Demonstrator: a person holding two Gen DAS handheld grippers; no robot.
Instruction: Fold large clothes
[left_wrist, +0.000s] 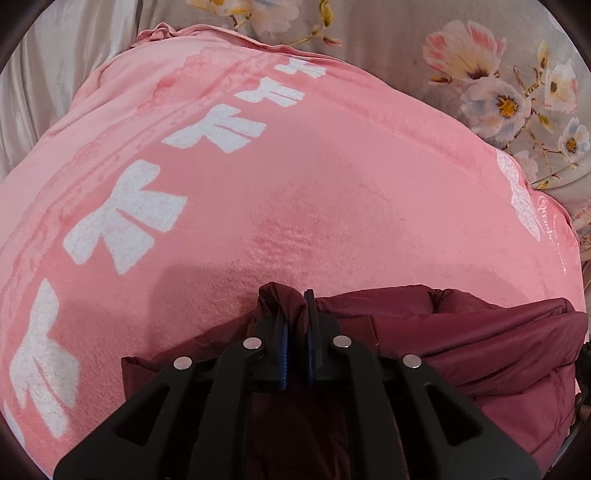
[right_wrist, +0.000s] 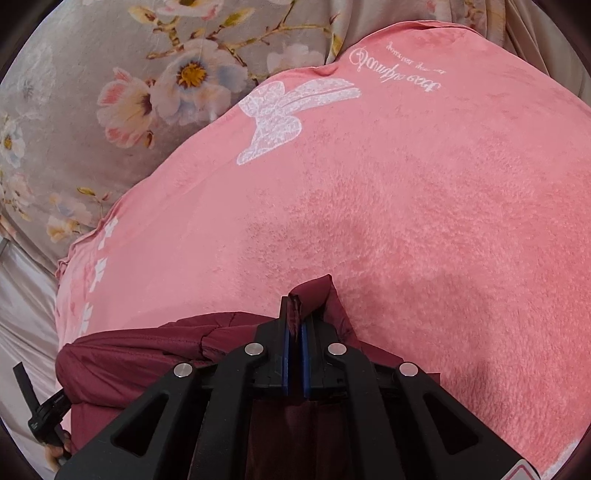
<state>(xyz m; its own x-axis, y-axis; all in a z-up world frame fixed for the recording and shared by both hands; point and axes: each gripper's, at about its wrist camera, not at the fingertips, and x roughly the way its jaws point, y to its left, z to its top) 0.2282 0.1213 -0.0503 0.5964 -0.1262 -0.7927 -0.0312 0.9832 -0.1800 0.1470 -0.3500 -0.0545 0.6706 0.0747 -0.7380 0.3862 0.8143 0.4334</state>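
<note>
The left gripper (left_wrist: 295, 299) is almost closed and pinches a fold of the dark red jacket (left_wrist: 461, 332). The right gripper (right_wrist: 293, 306) is also nearly closed on a corner of the same jacket. The jacket hangs bunched under both grippers, above a pink blanket (left_wrist: 332, 166). Both grippers point steeply down.

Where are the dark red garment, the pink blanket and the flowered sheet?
dark red garment (left_wrist: 461, 332), left wrist view, its puffy body.
pink blanket (right_wrist: 406, 221), right wrist view, its plain fleecy middle.
flowered sheet (right_wrist: 92, 66), right wrist view, grey ground beside a blossom.
</note>
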